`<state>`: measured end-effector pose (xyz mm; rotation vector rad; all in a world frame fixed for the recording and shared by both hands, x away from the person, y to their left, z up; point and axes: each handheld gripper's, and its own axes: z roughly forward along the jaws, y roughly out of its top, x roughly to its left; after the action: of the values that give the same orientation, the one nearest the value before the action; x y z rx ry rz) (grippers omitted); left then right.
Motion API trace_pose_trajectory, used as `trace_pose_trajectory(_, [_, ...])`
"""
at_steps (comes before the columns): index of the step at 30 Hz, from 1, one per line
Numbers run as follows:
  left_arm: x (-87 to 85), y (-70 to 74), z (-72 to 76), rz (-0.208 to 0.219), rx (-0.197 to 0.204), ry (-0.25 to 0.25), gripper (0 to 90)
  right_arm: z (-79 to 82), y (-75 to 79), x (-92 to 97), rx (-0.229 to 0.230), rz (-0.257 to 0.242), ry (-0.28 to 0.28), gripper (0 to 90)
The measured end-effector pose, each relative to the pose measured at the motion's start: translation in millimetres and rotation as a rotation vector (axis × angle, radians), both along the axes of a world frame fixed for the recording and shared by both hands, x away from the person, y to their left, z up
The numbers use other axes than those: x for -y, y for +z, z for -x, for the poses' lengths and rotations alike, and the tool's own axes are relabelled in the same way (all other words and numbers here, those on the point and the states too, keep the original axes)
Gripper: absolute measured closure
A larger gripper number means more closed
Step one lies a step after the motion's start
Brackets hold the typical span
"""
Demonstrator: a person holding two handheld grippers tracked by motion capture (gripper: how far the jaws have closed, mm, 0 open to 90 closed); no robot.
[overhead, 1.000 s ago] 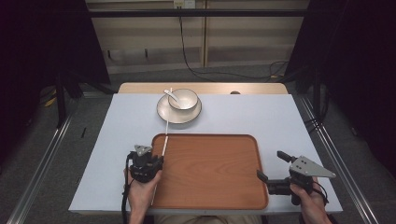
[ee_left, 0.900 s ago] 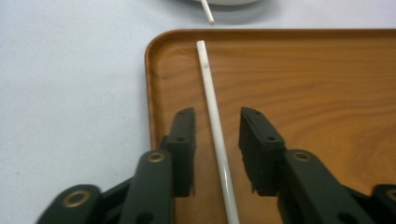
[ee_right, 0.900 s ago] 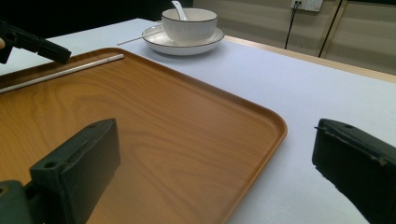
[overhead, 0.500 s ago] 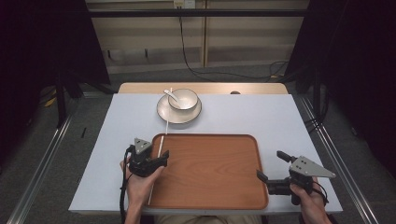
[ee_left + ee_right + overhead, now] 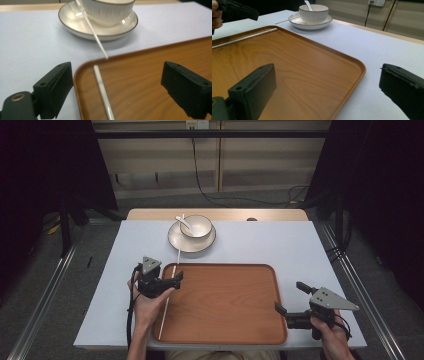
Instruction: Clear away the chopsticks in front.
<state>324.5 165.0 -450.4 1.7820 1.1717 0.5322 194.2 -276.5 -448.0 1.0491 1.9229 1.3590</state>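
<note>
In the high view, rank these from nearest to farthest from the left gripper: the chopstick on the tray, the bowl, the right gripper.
1. chopstick on the tray, just below the left gripper, along the tray's left edge.
2. bowl, ahead on its plate.
3. right gripper, across the tray.

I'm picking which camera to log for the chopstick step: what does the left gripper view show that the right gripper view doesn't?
Left gripper view: the left gripper, open, with the white chopstick lying loose on the brown wooden tray, and a second chopstick leaning off the cream saucer.
Right gripper view: the right gripper, open, the tray's right rim, the white spoon in the ribbed bowl.
Both: tray, chopsticks, saucer, bowl, pale table cover.
</note>
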Motion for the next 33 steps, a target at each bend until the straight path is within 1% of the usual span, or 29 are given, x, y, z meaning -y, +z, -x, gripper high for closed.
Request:
trace_pose_trajectory(2, [-0.7, 1.9, -7.8, 0.001, 0.0, -0.001, 9.1, -0.1, 0.0, -0.2, -0.003, 0.004, 0.003, 0.7])
trace_pose_trajectory(3, [-0.6, 3.3, -14.5, -0.015, 0.008, 0.015, 8.8, -0.3, -0.1, -0.4, -0.004, 0.004, 0.006, 0.6])
trace_pose_trajectory(4, [-0.6, 3.3, -14.5, -0.015, 0.008, 0.015, 8.6, -0.3, -0.1, -0.4, -0.004, 0.004, 0.006, 0.6])
trace_pose_trajectory(5, [-1.0, 4.8, -23.7, -0.02, -0.005, 0.024, 8.0, -0.3, -0.2, -0.4, -0.004, 0.004, 0.006, 0.6])
trace_pose_trajectory(6, [-1.0, 4.8, -23.7, -0.02, -0.005, 0.024, 7.9, -0.3, -0.2, -0.4, -0.006, 0.003, 0.006, 0.6])
trace_pose_trajectory(8, [-0.5, 6.0, -32.0, -0.019, -0.009, 0.02, 7.8, -0.2, -0.1, -0.2, -0.006, 0.003, 0.002, 0.6])
trace_pose_trajectory(10, [0.7, 8.4, -39.8, -0.037, -0.01, 0.024, 7.8, -0.2, -0.2, -0.2, -0.007, 0.003, 0.002, 0.6])
trace_pose_trajectory(12, [1.5, 13.4, -48.6, -0.039, 0.006, 0.02, 7.9, -0.3, -0.2, -0.2, -0.005, 0.002, 0.002, 0.6])
trace_pose_trajectory(14, [1.8, 14.6, -51.3, -0.035, 0.013, 0.017, 7.8, -0.3, -0.1, -0.1, -0.006, 0.003, 0.003, 0.6])
trace_pose_trajectory(15, [3.1, 15.9, -55.8, -0.047, 0.027, 0.022, 7.9, -0.3, -0.1, -0.1, -0.004, 0.003, 0.004, 0.6])
trace_pose_trajectory(16, [3.1, 15.9, -55.8, -0.047, 0.027, 0.022, 7.8, -0.3, -0.1, -0.1, -0.004, 0.003, 0.004, 0.6])
trace_pose_trajectory(17, [4.0, 15.3, -62.1, -0.069, 0.034, 0.027, 7.8, -0.2, -0.1, -0.4, -0.003, 0.003, 0.006, 0.6])
trace_pose_trajectory(18, [4.0, 15.3, -62.1, -0.069, 0.034, 0.027, 7.8, -0.2, -0.1, -0.4, -0.003, 0.003, 0.006, 0.6])
trace_pose_trajectory(20, [3.0, 13.7, -69.0, -0.054, 0.025, 0.031, 7.9, -0.3, -0.2, -0.8, -0.003, 0.001, 0.012, 0.6])
trace_pose_trajectory(22, [1.9, 12.0, -73.5, -0.043, 0.036, 0.039, 9.4, 0.0, 0.0, -0.6, -0.003, 0.004, 0.006, 0.6])
trace_pose_trajectory(23, [0.8, 9.6, -77.5, -0.035, 0.048, 0.054, 13.7, -0.1, -0.1, -0.3, -0.005, 0.002, 0.003, 0.6])
trace_pose_trajectory(24, [0.8, 9.6, -77.5, -0.035, 0.048, 0.054, 15.3, -0.1, -0.1, -0.3, -0.005, 0.002, 0.003, 0.6])
trace_pose_trajectory(25, [-0.4, 6.5, -81.8, -0.026, 0.043, 0.053, 15.5, -0.2, -0.1, -0.3, -0.006, 0.003, 0.003, 0.6])
trace_pose_trajectory(26, [-0.5, 5.6, -84.5, -0.028, 0.035, 0.055, 15.5, -0.2, -0.1, -0.4, -0.006, 0.002, 0.004, 0.6])
trace_pose_trajectory(28, [-0.6, 5.5, -87.3, -0.031, 0.036, 0.056, 15.8, -0.2, -0.1, -0.3, -0.007, 0.002, 0.002, 0.6])
trace_pose_trajectory(29, [0.0, 5.8, -89.6, -0.028, 0.041, 0.055, 17.9, -0.1, 0.0, -0.2, -0.005, 0.0, 0.003, 0.6])
trace_pose_trajectory(30, [0.1, 6.5, -91.1, -0.028, 0.045, 0.058, 17.9, -0.1, -0.1, -0.1, -0.003, -0.002, 0.005, 0.6])
trace_pose_trajectory(32, [0.3, 8.0, -94.2, -0.018, 0.079, 0.05, 17.9, 0.0, 0.1, 0.0, -0.003, -0.003, 0.006, 0.6])
trace_pose_trajectory(33, [-0.5, 8.7, -96.7, -0.013, 0.075, 0.053, 17.9, 0.1, 0.1, 0.1, -0.002, -0.004, 0.005, 0.6])
